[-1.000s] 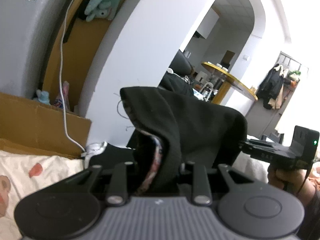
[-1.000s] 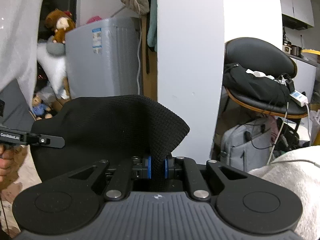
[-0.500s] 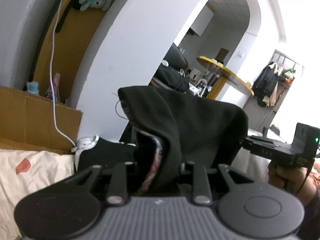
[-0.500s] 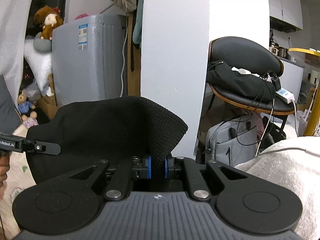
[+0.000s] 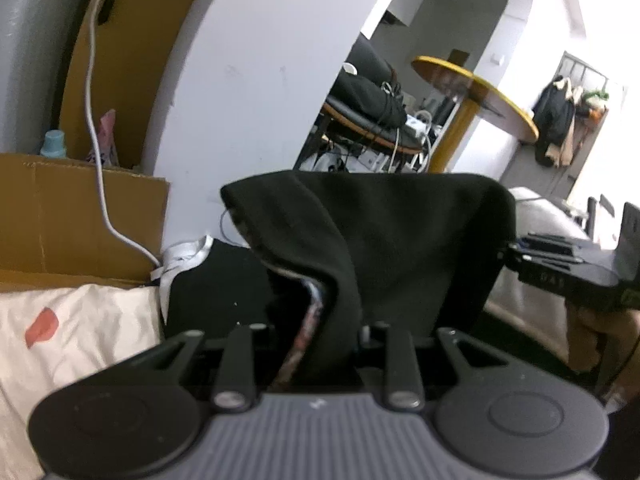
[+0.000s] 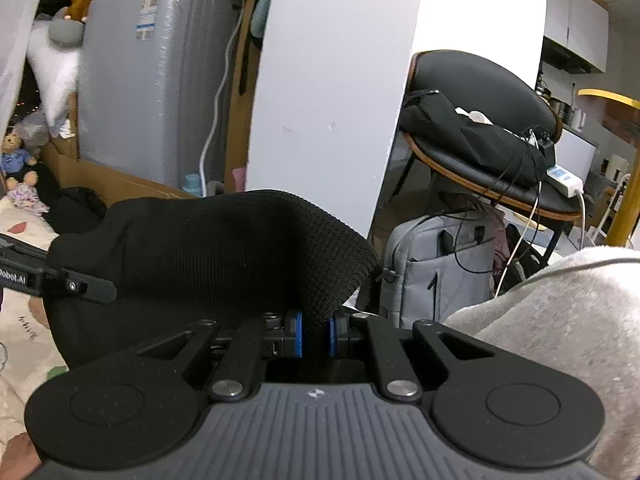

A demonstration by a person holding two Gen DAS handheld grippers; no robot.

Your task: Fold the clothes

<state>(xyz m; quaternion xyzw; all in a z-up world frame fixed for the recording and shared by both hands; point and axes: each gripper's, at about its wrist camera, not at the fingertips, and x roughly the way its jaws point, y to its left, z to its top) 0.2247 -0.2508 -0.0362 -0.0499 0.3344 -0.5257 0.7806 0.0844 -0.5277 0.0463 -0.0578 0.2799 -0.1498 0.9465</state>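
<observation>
You hold the black knit garment (image 6: 208, 264) off the bed (image 5: 72, 332), stretched between your 2 grippers. The right gripper (image 6: 315, 338) is clamped on 1 edge, the left gripper (image 5: 320, 344) pinches the other; the span runs side to side, both hands equally near.

My left gripper (image 5: 320, 344) and right gripper (image 6: 316, 338) share one garment (image 6: 208, 264), stretched between them. Behind it stands a pillar (image 6: 336, 92); a backpack (image 6: 436, 264) sits right of it, under a chair (image 6: 480, 132); a cardboard box (image 5: 80, 216) lies left.
</observation>
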